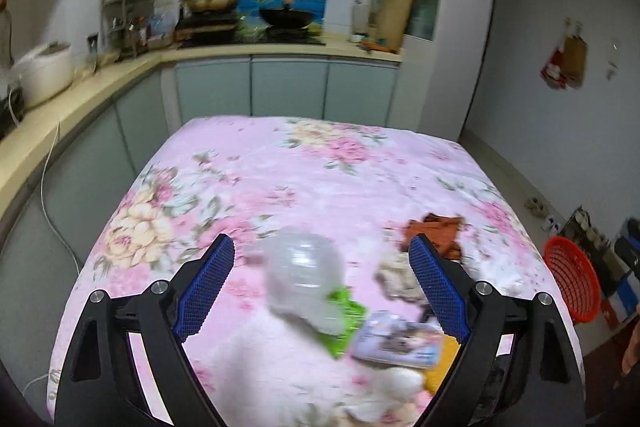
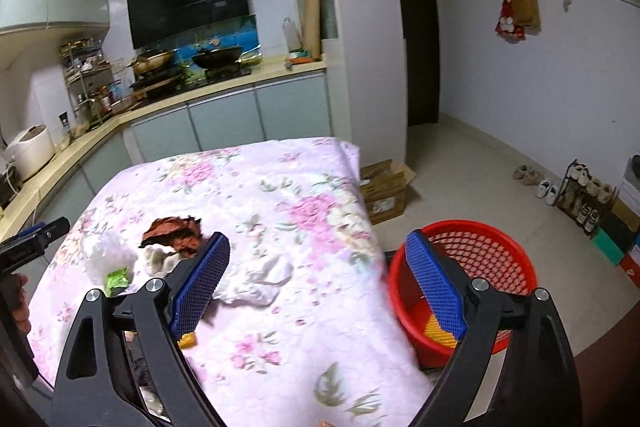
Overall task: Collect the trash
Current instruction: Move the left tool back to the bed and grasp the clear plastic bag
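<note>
Both my tools stood spread wide, holding nothing. My left gripper (image 1: 322,263) hung over the floral cloth (image 1: 280,171), a crumpled clear plastic bottle (image 1: 306,277) lying between its fingers, green wrapper (image 1: 344,319) just beside. My right gripper (image 2: 318,263) hovered at the cloth's edge; red basket (image 2: 472,259) beside it, off the cloth.

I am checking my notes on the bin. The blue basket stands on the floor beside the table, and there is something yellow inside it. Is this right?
Only the colour is wrong: the basket is red, not blue. The right wrist view shows it on the floor beside the table, with something yellow at its bottom.
</note>
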